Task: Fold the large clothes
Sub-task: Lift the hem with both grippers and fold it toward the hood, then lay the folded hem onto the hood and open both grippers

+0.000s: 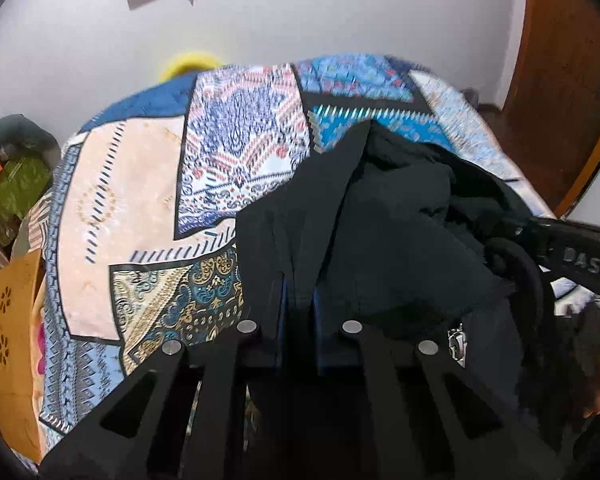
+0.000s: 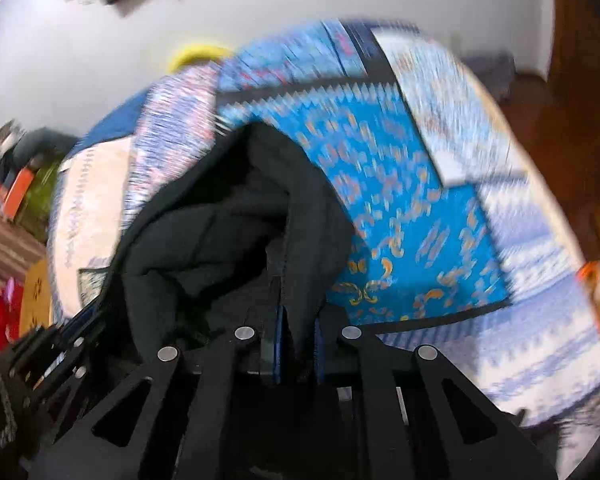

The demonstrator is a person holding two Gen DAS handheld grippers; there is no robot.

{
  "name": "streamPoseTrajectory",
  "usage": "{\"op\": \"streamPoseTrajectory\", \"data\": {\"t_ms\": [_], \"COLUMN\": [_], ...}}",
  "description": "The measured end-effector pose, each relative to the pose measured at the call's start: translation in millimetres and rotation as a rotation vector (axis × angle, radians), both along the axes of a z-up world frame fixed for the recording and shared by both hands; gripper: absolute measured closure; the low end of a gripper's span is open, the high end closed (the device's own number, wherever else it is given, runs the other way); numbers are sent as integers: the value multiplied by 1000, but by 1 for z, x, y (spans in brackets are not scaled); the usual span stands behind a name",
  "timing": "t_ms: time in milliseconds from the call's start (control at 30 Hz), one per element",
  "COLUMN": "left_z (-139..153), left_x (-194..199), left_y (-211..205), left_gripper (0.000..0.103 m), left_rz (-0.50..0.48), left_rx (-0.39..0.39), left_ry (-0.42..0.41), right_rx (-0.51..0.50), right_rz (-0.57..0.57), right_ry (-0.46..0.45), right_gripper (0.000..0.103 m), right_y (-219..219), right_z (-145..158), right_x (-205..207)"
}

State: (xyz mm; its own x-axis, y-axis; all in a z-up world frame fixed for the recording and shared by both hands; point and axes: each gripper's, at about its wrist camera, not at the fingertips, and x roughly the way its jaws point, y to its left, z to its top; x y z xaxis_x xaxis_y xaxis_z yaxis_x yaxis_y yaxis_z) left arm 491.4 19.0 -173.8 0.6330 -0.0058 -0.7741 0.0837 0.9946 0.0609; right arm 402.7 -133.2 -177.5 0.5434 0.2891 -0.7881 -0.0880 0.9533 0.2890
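Both grippers are pinching the same black garment (image 1: 380,216) above a patchwork-print bedspread (image 1: 140,208); the garment is bunching between them, partly lifted, its far part draping onto the bedspread. The left gripper (image 1: 298,304) is holding fabric between narrow blue-padded fingers (image 1: 281,312), and the cloth is running straight up out of the gap. The right gripper (image 2: 298,312) is doing the same, clamping a stitched edge between its pads (image 2: 279,332). In the left wrist view the other gripper is showing at the right edge, close by, so the two are working near each other. The right wrist view is smearing heavily, which reads as fast motion. Risks, as a judgement: thick dark cloth is filling only part of each pinch, so a quick swing could be pulling it free; extra layers may be getting caught, giving a crooked fold; the grippers being this close could be bumping or letting the middle sag into a heap. A yellow object (image 1: 188,65) is peeking from behind the bed, well apart.
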Motion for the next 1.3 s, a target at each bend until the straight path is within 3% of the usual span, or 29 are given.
{"op": "streamPoseTrajectory", "data": {"t_ms": [233,400,567,833,933,1033,1100,1200,1267,1300], "left_z": [54,70,50,-16,-20,-6,14,41,60,67], "left_x": [-77,-143,-198,-244,-254,-264,-267,-266,-262,-256], "left_y": [0,6,13,20,21,21,21,20,17,15], "left_gripper": [93,94,94,93,93,92,84,50,47,47], "left_rz": [-82,-131,-145,-84,-80,-84,-86,-73,-66,-67], "left_rx": [-36,-74,-106,-157,-115,-99,-101,-98,-103,-103], "left_ry": [-81,-77,-35,169,183,154,106,24,-38,-52], "right_rx": [5,23,18,-8,4,14,8,-24,-9,0], "right_rz": [126,202,252,243,226,239,253,253,246,238], "right_ry": [-138,-175,-157,-17,28,82,58,-10,-62,-93], "right_gripper": [94,94,94,86,85,83,83,70,52,50], "right_y": [-8,-8,-6,-13,-23,-32,-36,-39,-40,-41], "right_z": [64,76,60,16,14,21,32,52,65,72], "right_x": [-82,-145,-196,-235,-240,-242,-247,-248,-249,-248]}}
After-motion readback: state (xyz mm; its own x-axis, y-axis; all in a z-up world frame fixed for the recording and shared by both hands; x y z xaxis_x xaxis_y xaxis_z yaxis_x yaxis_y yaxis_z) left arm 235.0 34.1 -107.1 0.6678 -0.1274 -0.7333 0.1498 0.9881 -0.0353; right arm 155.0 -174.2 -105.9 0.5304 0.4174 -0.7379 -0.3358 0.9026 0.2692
